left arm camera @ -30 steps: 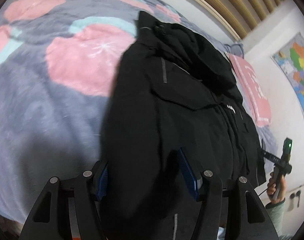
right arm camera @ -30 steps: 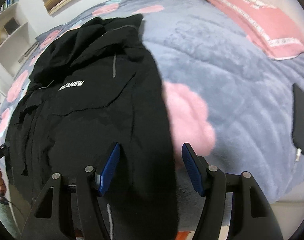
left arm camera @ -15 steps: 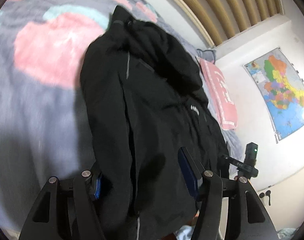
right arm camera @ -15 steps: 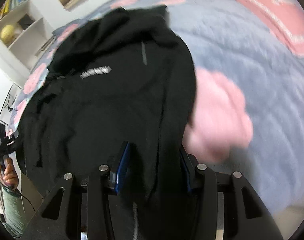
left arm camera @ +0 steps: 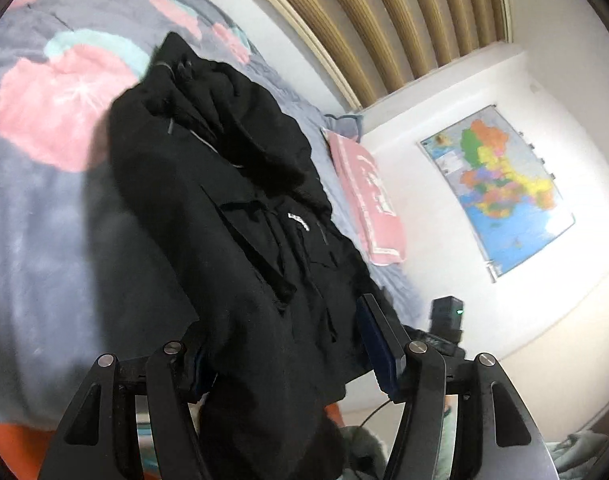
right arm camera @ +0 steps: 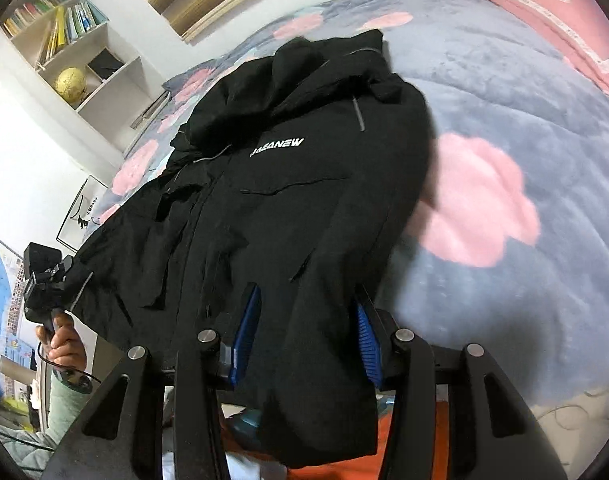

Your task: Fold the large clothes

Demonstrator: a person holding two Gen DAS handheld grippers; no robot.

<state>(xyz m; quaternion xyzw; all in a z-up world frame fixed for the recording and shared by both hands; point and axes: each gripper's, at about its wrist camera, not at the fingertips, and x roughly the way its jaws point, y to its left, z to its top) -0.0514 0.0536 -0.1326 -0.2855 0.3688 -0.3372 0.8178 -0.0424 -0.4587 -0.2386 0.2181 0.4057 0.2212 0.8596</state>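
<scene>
Left wrist view: left gripper [left arm camera: 290, 354] closed partway on the lower edge of the black jacket [left arm camera: 232, 216], thick fabric bunched between the blue pads [left arm camera: 378, 346]. Jacket stretched from the grip up across the grey blanket [left arm camera: 32, 240], hood at the far end. Pink pillow [left arm camera: 368, 200] beyond it, map [left arm camera: 496, 188] on the wall.

Right wrist view: right gripper [right arm camera: 308, 340] likewise clamped on the jacket [right arm camera: 288, 184] hem, cloth filling the gap between the pads [right arm camera: 246, 332]. White chest lettering facing up. Left hand [right arm camera: 62, 336] low at left, beside the jacket's other corner. Bookshelf [right arm camera: 68, 52] behind.
</scene>
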